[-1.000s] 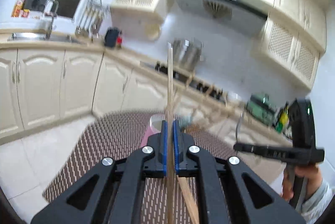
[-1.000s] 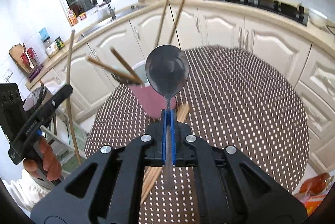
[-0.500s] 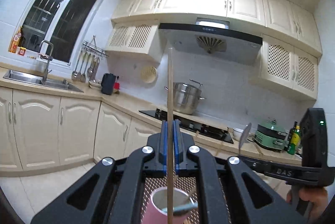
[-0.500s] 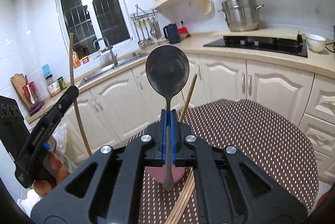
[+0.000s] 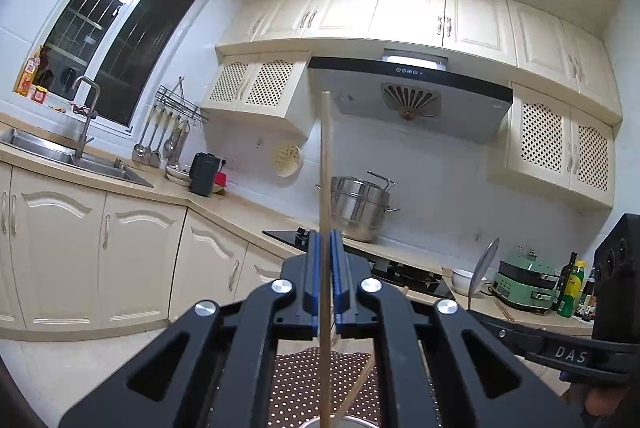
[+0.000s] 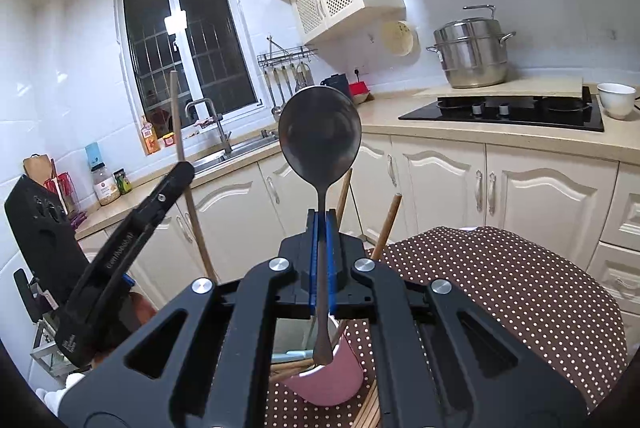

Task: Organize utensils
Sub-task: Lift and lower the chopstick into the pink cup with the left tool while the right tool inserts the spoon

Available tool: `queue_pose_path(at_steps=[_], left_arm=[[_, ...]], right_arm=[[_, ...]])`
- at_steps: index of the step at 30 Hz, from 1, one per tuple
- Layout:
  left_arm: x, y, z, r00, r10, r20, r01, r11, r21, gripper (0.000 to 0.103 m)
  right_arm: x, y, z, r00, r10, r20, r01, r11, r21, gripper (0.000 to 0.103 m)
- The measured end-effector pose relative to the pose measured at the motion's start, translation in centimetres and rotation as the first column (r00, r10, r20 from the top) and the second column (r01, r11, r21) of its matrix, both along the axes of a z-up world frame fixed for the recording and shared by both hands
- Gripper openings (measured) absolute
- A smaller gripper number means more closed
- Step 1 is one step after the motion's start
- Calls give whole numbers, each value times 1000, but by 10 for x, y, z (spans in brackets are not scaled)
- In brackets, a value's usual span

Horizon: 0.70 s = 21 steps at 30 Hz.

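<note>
The left tool is closed down to a thin slit on a long, pale wooden chopstick, held upright with its lower end reaching toward the rim of a pink cylindrical cup. The right tool is likewise clamped tight on the slim neck of a dark metal spoon, bowl up, handle tip hanging just inside the cup's mouth. The cup stands on a table covered with a brown, white-dotted cloth, with more brown chopsticks leaning out of it.

The chopstick looks light and stiff, but smooth and round, so it may pivot or slide in the pads; a hold near mid-length seems right. The spoon is probably heavier at the bowl and slick, so a grip on the flat of the handle, just below the bowl, should keep it from swinging.

From the left wrist view only a sliver of the cup's rim shows at the bottom edge, and the chopstick's lower end is cut off. The right tool's body hides much of the cup's opening, so how its contents lie is unclear. Loose chopsticks beside the cup are barely visible.
</note>
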<state>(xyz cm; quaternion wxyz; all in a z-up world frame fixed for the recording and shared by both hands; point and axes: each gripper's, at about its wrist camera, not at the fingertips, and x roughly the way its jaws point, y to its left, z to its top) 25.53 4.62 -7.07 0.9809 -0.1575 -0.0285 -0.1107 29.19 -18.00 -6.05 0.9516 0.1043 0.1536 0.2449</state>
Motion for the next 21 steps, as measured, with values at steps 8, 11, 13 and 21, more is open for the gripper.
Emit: queue_pose_path(at_steps=[8, 11, 13, 21], left_arm=[[18, -1, -16, 1000, 0, -19, 0, 1000, -1, 5], [19, -3, -24, 999, -12, -42, 12, 1000, 6, 5], [18, -3, -29, 998, -19, -61, 20, 999, 25, 5], [6, -2, -41, 990, -67, -123, 77, 994, 74, 5]], right_arm=[[4, 4, -8, 1000, 17, -7, -17, 1000, 1, 4], [4, 4, -10, 1000, 30, -9, -30, 1000, 7, 4], [3, 5, -11, 999, 38, -8, -38, 999, 3, 4], [-2, 9, -15, 998, 59, -23, -60, 998, -7, 4]])
